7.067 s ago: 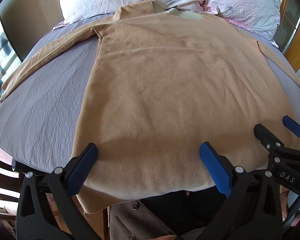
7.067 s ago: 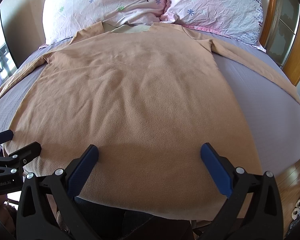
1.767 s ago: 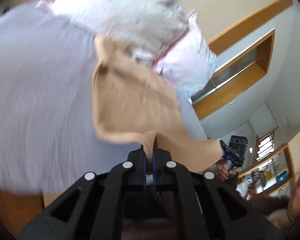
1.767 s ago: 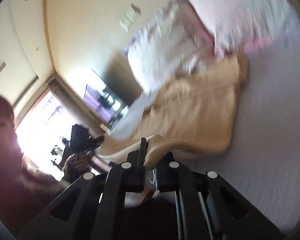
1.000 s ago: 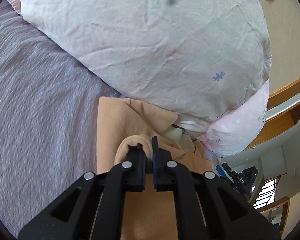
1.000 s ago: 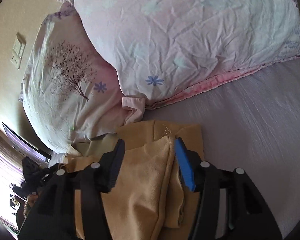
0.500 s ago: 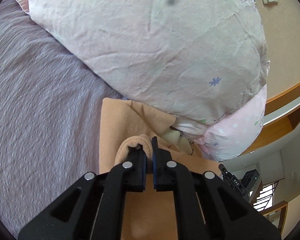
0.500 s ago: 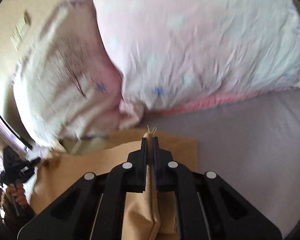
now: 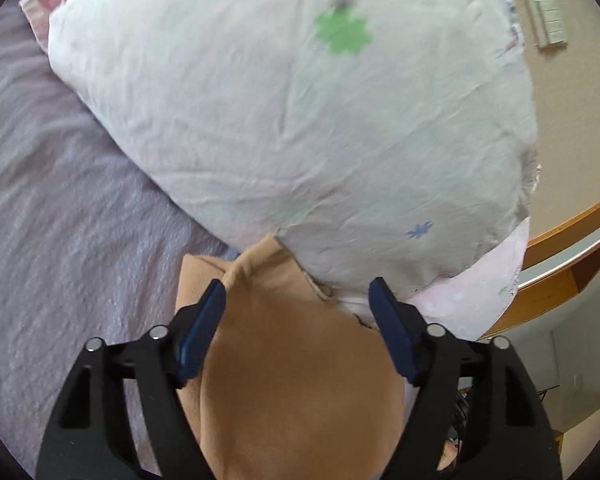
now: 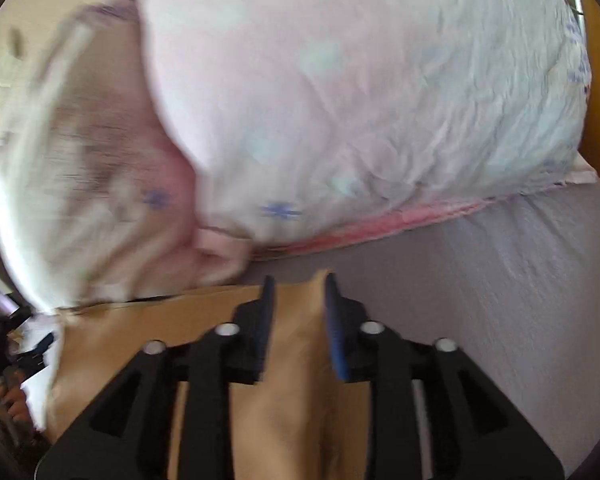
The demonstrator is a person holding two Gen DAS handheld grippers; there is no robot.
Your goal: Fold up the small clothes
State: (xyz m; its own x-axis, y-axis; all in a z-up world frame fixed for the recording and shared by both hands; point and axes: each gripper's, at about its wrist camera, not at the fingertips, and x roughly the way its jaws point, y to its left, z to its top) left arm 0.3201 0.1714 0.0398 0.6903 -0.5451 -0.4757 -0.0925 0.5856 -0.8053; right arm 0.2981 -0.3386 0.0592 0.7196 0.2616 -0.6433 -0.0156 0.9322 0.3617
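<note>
Your main risk now is the fold sliding or springing back: the shirt (image 9: pixel 300 360) is soft fleece-like cloth, its top edge sits right against the pillow (image 9: pixel 300 120), and a pad that catches the fabric as you pull away would likely drag the doubled layer out of line. In the right view a ridge of cloth stands up between the pads, so backing out at an angle could lift that corner and undo the crease. The right view is also blurred, so that side is hard to place exactly

Your left hand-held gripper (image 9: pixel 298 316) is released, pads spread wide, with the shirt lying flat between and below them in the lower middle of the frame; the left pad sits against a small raised lip of cloth, but nothing is clamped. Your right hand-held gripper (image 10: pixel 298 312) is parted only a little, with the shirt's raised ridge in the gap, touching the right pad, so I judge it let go rather than gripping

The shirt lies on the bed (image 9: pixel 60 240), folded up under the pillows, filling the bottom centre of both views
</note>
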